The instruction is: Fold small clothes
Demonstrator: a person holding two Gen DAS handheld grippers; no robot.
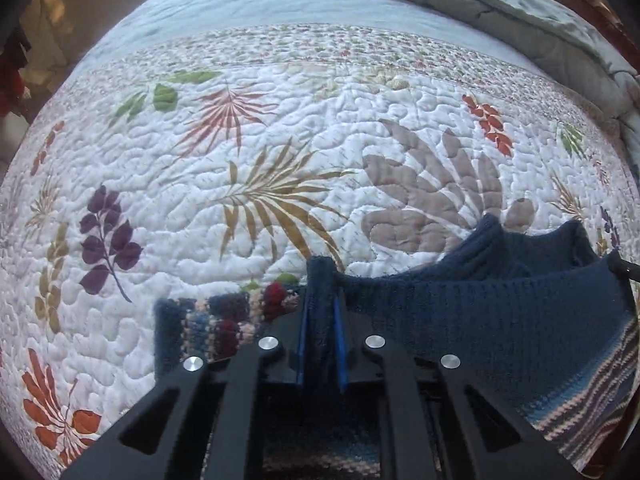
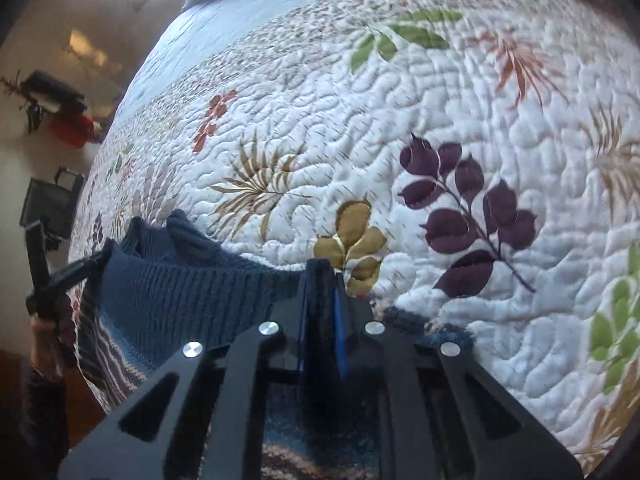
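A small navy knit sweater (image 1: 480, 312) with striped lower bands hangs stretched between both grippers above the quilted bed. My left gripper (image 1: 322, 280) is shut on one navy shoulder edge; a striped sleeve (image 1: 224, 320) droops to its left. My right gripper (image 2: 322, 280) is shut on the other edge of the sweater (image 2: 180, 296). Its tip shows at the right edge of the left wrist view (image 1: 624, 268). The left gripper shows at the left of the right wrist view (image 2: 60, 280), pinching the cloth. The collar sags between them.
The white quilt (image 1: 280, 160) with leaf prints covers the bed. A rumpled light-blue blanket (image 1: 500, 4) lies at the far end. Past the bed's left edge stand a dark chair (image 2: 52, 208) and a red object (image 2: 72, 128).
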